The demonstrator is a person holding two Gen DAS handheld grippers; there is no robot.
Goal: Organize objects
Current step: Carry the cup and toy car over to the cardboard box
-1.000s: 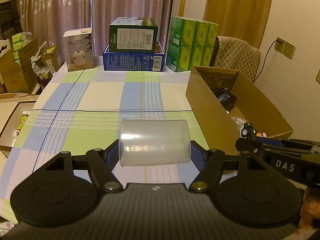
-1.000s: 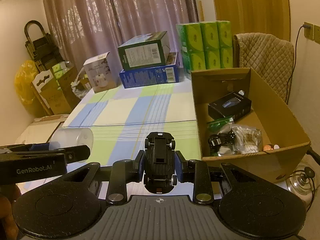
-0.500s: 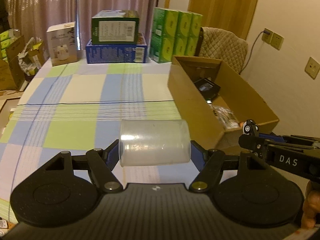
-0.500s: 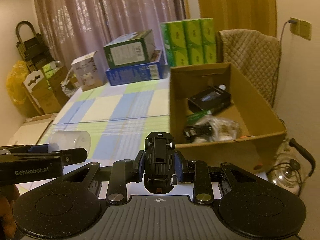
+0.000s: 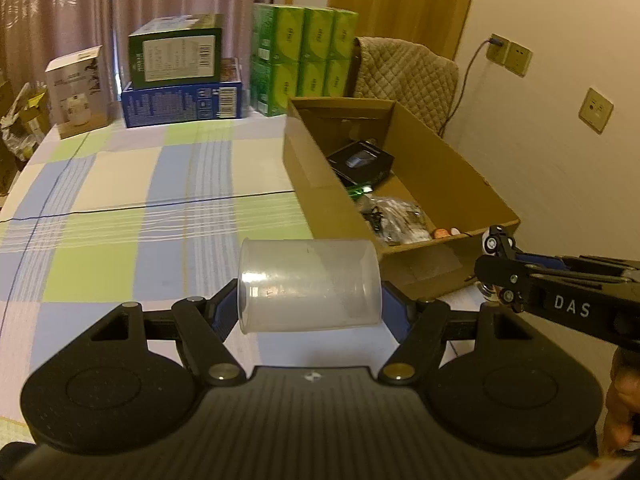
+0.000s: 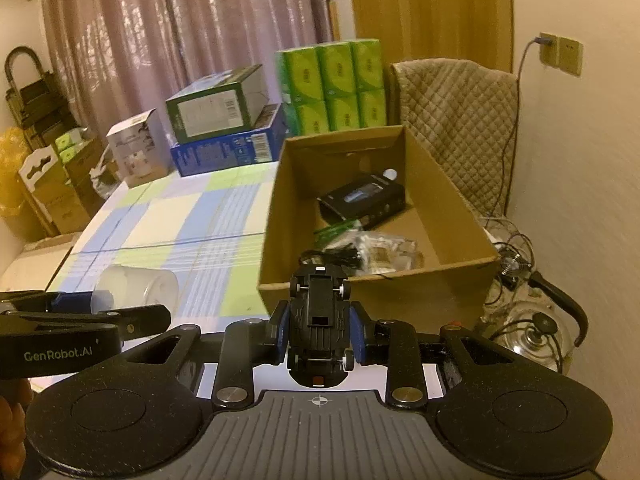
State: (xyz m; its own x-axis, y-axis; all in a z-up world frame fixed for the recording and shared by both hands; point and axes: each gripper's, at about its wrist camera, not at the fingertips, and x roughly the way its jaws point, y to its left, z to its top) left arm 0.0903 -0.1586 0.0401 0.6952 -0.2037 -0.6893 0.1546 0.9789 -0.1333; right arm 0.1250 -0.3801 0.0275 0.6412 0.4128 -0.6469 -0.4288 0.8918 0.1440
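Above the desk near the cardboard box | left gripper fingers spread wide, clamping translucent cup lying crosswise, mouth leftward | right gripper fingers narrow, pinching black toy car, underside up, lengthwise along fingers.

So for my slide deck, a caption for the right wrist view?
Right gripper carries an upside-down black toy car toward the open cardboard box.
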